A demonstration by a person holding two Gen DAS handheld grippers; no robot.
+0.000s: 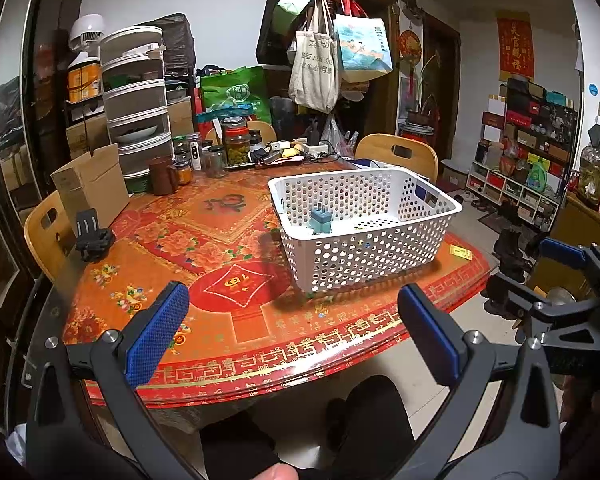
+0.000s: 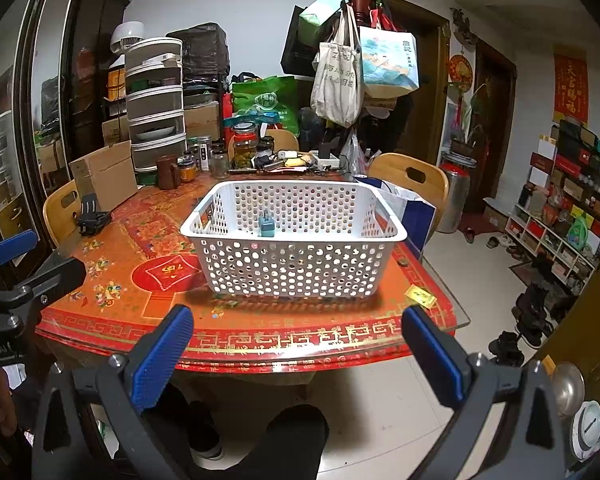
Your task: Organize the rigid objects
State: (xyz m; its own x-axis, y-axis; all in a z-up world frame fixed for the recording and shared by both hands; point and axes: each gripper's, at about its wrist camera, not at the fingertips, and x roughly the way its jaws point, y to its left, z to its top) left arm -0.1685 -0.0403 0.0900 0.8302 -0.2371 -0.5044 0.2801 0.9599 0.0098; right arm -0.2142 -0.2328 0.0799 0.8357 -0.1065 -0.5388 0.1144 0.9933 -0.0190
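A white perforated basket (image 1: 452, 208) (image 2: 380, 204) stands on the red-and-orange table. A teal plug adapter (image 1: 321, 220) (image 2: 266, 227) stands upright inside it. A black clamp-like object (image 1: 93, 236) (image 2: 92, 216) lies at the table's left edge. A small yellow card (image 1: 460, 252) (image 2: 420, 296) lies to the right of the basket. My left gripper (image 1: 292, 308) is open and empty, held off the table's near edge. My right gripper (image 2: 296, 332) is open and empty, also off the near edge, facing the basket. Each gripper shows at the side of the other's view.
A cardboard box (image 1: 92, 184), a brown mug (image 1: 162, 176), jars (image 1: 236, 140) and cables crowd the table's far side. Wooden chairs (image 1: 396, 156) (image 2: 412, 176) stand around it. A coat rack with bags (image 2: 352, 64) stands behind. My legs are below the table edge.
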